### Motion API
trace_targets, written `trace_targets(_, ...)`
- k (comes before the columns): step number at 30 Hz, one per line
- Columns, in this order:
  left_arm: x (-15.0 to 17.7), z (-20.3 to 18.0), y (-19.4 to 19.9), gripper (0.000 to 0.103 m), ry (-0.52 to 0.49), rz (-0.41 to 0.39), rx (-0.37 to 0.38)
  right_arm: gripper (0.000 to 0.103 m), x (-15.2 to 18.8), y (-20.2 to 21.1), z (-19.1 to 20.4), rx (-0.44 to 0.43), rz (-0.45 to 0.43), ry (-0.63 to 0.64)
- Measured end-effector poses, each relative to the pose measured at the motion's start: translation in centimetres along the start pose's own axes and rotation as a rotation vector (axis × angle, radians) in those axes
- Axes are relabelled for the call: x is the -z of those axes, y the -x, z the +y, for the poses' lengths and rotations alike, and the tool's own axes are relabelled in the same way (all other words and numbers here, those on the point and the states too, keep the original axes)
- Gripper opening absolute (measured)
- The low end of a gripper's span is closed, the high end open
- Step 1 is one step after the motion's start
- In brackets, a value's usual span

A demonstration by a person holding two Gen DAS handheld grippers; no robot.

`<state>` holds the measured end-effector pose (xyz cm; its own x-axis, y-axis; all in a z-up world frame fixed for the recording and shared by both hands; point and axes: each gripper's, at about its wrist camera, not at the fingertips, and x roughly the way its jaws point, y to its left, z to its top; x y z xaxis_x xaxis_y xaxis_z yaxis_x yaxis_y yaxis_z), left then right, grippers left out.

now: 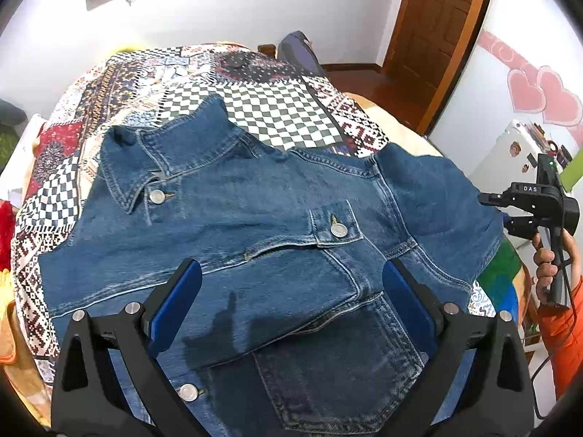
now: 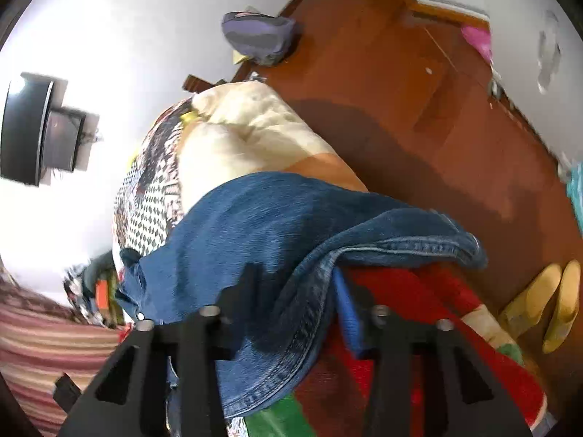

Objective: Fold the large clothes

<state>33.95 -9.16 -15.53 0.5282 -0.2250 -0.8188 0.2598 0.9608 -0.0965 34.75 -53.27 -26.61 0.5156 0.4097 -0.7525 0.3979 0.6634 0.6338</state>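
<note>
Hovering wide open, left gripper [image 1: 291, 302] over jacket [image 1: 255, 218] on bed [image 1: 277, 109]. Right gripper [image 1: 492, 215], spread around the jacket's side edge, not clamped. One sleeve folded across; rest still to fold.

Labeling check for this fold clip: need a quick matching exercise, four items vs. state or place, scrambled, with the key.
Items:
1. denim jacket
2. left hand-held gripper
3. right hand-held gripper
4. yellow slippers

States or places:
A. on the wooden floor
B. spread front-up on the patterned bedspread
C. at the jacket's right edge, denim draped over one finger
D. open above the jacket, holding nothing

Pairs: 1-B, 2-D, 3-C, 4-A
</note>
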Motion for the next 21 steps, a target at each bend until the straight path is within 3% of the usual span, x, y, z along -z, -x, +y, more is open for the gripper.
trace_targets(3,-0.1,0.6,0.8,0.1,0.011,-0.019,-0.001,0.02,0.2,1.1,2.2,0.017,-0.039,0.08)
trace_targets(8,0.1,1.5,2.5,0.1,0.007,-0.066,-0.026,0.018,0.7,3.9,7.1,-0.053,-0.109,0.179)
trace_targets(12,0.3,2.7,4.1,0.1,0.019,-0.105,-0.036,0.017,2.4,5.9,13.6,-0.116,-0.153,0.324)
trace_targets(17,1.1,5.4,6.0,0.1,0.069,-0.137,-0.045,0.017,7.2,5.1,23.5,-0.194,-0.127,0.58)
trace_targets(21,2.4,8.0,7.9,0.1,0.106,-0.156,-0.057,0.016,11.5,0.9,29.3,-0.219,-0.044,0.691)
